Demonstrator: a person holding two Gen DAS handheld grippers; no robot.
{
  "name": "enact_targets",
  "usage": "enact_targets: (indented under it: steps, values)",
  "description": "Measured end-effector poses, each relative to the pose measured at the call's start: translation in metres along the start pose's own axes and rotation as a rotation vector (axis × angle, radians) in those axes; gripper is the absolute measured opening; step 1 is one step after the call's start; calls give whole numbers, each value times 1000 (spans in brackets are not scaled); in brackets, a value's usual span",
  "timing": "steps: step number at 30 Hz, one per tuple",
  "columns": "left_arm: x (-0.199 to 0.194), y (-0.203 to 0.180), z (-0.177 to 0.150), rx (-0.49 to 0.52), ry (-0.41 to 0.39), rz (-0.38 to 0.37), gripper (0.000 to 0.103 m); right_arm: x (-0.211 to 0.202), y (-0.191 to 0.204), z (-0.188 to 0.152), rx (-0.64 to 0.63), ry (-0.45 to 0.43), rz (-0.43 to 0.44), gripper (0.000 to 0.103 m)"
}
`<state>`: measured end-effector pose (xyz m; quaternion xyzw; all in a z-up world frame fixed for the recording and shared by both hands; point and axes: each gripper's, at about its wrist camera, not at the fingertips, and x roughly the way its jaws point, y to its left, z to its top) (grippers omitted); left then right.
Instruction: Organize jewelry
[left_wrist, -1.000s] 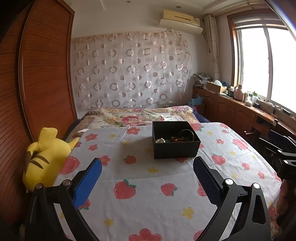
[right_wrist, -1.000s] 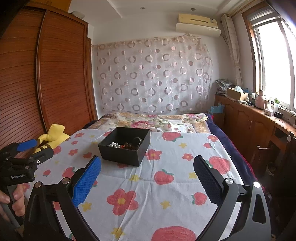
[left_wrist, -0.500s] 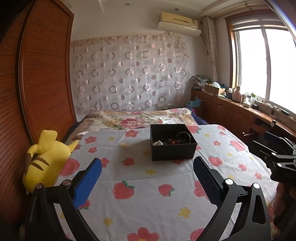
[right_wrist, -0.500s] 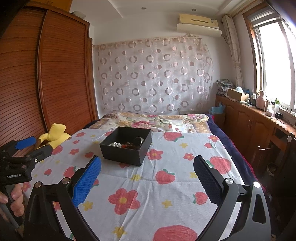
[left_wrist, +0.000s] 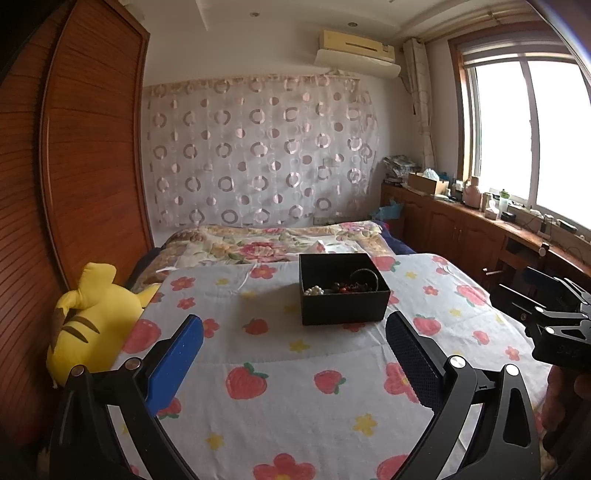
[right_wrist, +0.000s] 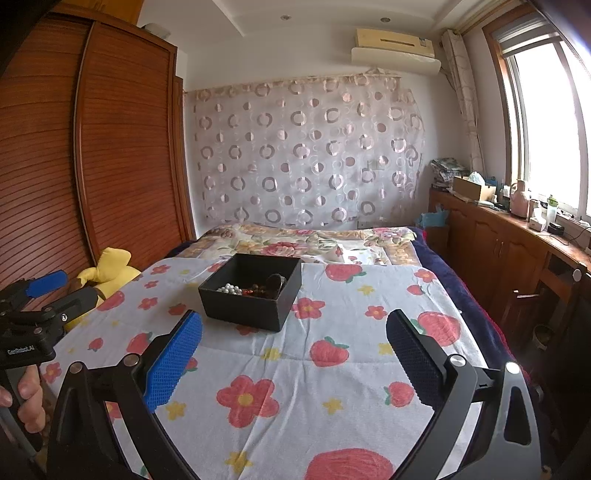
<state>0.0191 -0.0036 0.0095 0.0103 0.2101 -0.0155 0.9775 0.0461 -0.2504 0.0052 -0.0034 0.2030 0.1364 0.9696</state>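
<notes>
A black open box (left_wrist: 343, 302) (right_wrist: 245, 306) sits on the strawberry-print bedspread (left_wrist: 295, 406) (right_wrist: 332, 387). Inside it lie white pearl beads (left_wrist: 314, 291) (right_wrist: 229, 288), dark red beads (left_wrist: 345, 288) (right_wrist: 255, 291) and a dark bangle (left_wrist: 364, 275) (right_wrist: 277, 282). My left gripper (left_wrist: 295, 354) hovers open in front of the box, nothing between its fingers. My right gripper (right_wrist: 295, 354) is open too, short of the box and to its right. Each gripper shows at the edge of the other's view, held by a hand (right_wrist: 22, 398).
A yellow plush toy (left_wrist: 92, 325) (right_wrist: 107, 269) lies at the bed's left edge against a wooden wardrobe (left_wrist: 85, 166). A floral quilt (left_wrist: 280, 243) covers the far end. A wooden counter (left_wrist: 480, 229) with clutter runs under the window on the right.
Both grippers have tilted slightly upward and drawn back a little, so the box sits lower in each view. Both stay open.
</notes>
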Motion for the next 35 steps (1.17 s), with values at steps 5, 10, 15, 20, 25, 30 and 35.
enact_targets:
  steps: [5, 10, 15, 20, 25, 30, 35]
  values:
    - [-1, 0, 1, -2, -4, 2, 95, 0, 0, 0, 1, 2, 2, 101]
    - [-2, 0, 1, -1, -4, 2, 95, -1, 0, 0, 2, 0, 2, 101]
    - [-3, 0, 3, -3, -6, 1, 95, 0, 0, 0, 2, 1, 3, 101]
    - [-3, 0, 2, 0, -7, 1, 95, 0, 0, 0, 3, 1, 3, 101]
    - [-2, 0, 0, -1, -6, 2, 95, 0, 1, 0, 4, -1, 4, 101]
    - [-2, 0, 0, -2, -6, 3, 95, -1, 0, 0, 3, -1, 4, 101]
    - [-4, -1, 2, -2, -7, 0, 95, 0, 0, 0, 4, -1, 3, 101]
